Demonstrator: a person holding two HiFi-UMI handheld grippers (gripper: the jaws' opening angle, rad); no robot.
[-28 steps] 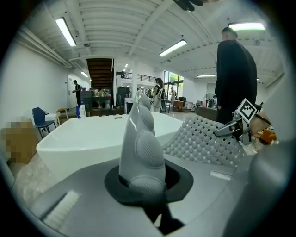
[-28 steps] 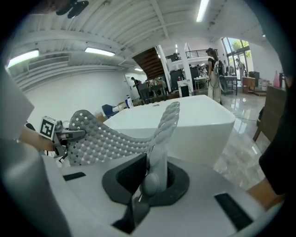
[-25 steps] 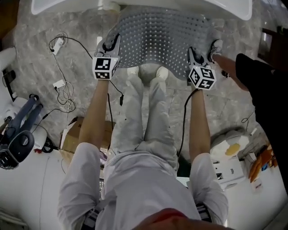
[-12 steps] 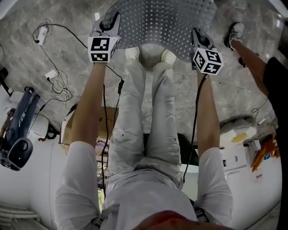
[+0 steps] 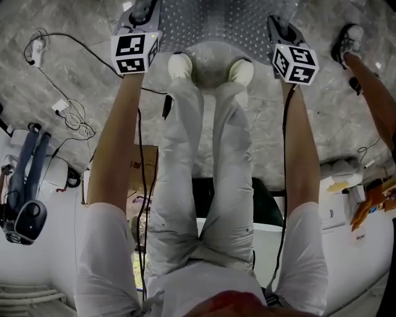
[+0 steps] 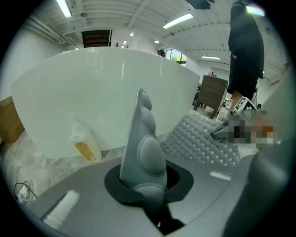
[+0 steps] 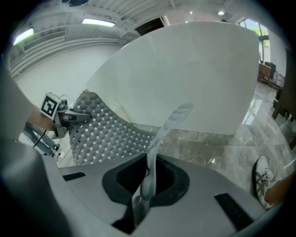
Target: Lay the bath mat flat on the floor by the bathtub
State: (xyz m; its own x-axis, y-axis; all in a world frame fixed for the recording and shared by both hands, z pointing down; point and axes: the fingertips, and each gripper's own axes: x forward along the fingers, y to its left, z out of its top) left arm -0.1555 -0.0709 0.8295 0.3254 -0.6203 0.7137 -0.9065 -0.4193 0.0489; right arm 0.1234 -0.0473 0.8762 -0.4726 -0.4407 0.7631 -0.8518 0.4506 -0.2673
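The grey nubbed bath mat [image 5: 223, 21] hangs stretched between my two grippers at the top of the head view, just beyond my feet [image 5: 179, 65]. My left gripper [image 5: 143, 11] is shut on the mat's left corner, and a fold of the mat [image 6: 144, 139] stands up out of its jaws. My right gripper [image 5: 277, 26] is shut on the right corner, with the mat's thin edge [image 7: 155, 143] rising from its jaws. The mat sags between them [image 7: 101, 129]. The white bathtub [image 6: 92, 88] stands close ahead, above the marble floor [image 7: 208, 148].
A plastic bottle [image 6: 85, 144] leans at the tub's base on the left. Cables and a plug [image 5: 65, 108] lie on the floor at left. Another person's shoe [image 5: 348, 37] and leg are at right. A cardboard box [image 5: 139, 167] sits behind my legs.
Both grippers have dropped toward the floor with the mat and shifted up the head view. The tub rim has gone out of the head view, and my legs now stretch longer.
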